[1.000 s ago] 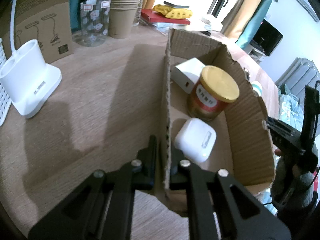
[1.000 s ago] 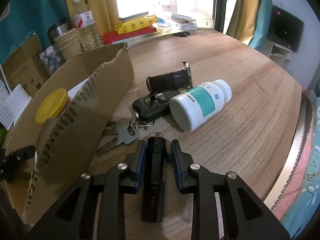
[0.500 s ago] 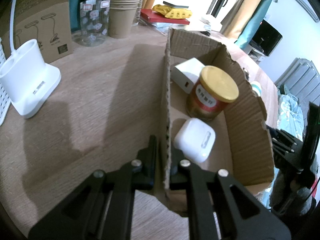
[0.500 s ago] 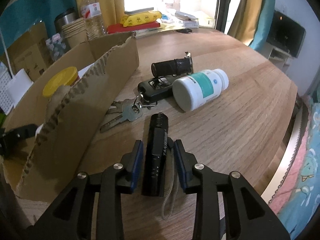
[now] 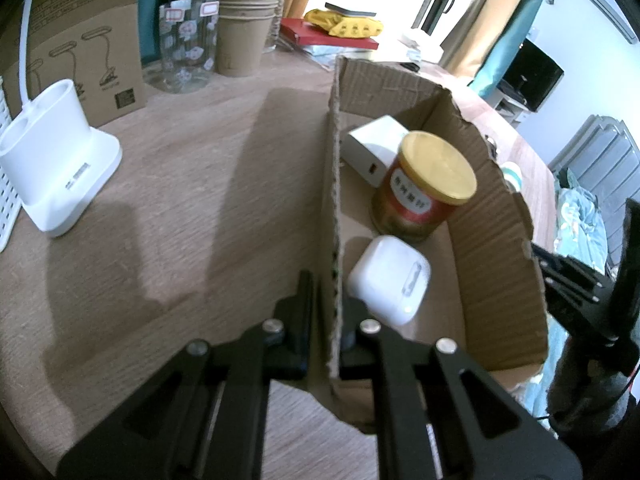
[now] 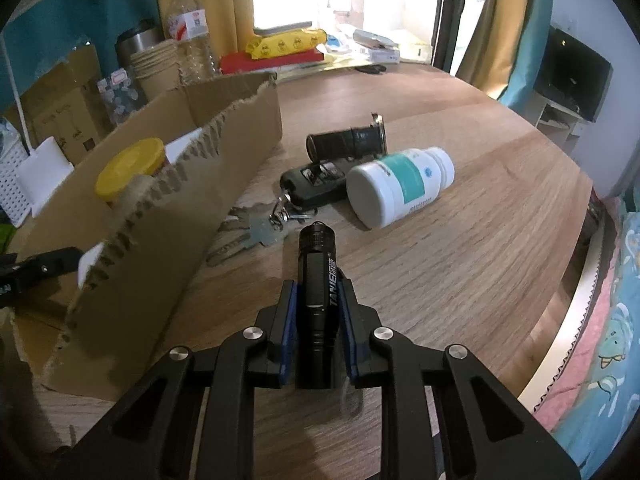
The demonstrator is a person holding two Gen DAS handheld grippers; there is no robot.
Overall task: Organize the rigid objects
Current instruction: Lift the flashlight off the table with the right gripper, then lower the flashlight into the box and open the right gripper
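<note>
Stillness in the left wrist view. Left claw (image 5: pixel 326 300) pressed together on the near wall of the cardboard box (image 5: pixel 332 200), one finger outside, one inside, exactly as a second ago. Inside the box: a white earbud case (image 5: pixel 390 280) just beside the inner finger, a gold-lidded tin (image 5: pixel 424 188) upright behind it, and a white charger block (image 5: pixel 372 144) at the far end. Beyond the torn right wall, a glimpse of the right claw (image 5: pixel 568 276). Bare worktop (image 5: pixel 180 200) to the left of the box.

Movement in the right wrist view. Right claw (image 6: pixel 318 296) pinching a black flashlight (image 6: pixel 318 272) along its length between the blue pads. A second ago, flat on the worktop (image 6: pixel 460 260) with the claw closing round it; now raised clear of the wood and pointing forward above the spot. Left behind on the worktop: a bunch of keys (image 6: pixel 256 232) ringed to a black car fob (image 6: pixel 316 184), a white pill bottle (image 6: pixel 400 186) on its side touching the fob, and a dark cylinder (image 6: pixel 344 144) just behind.

Pickup apparently done; transfer to the box likely next, up and over the ragged wall at the left, with free floor seemingly near the earbud case. Four loose pieces probably still to go.
</note>
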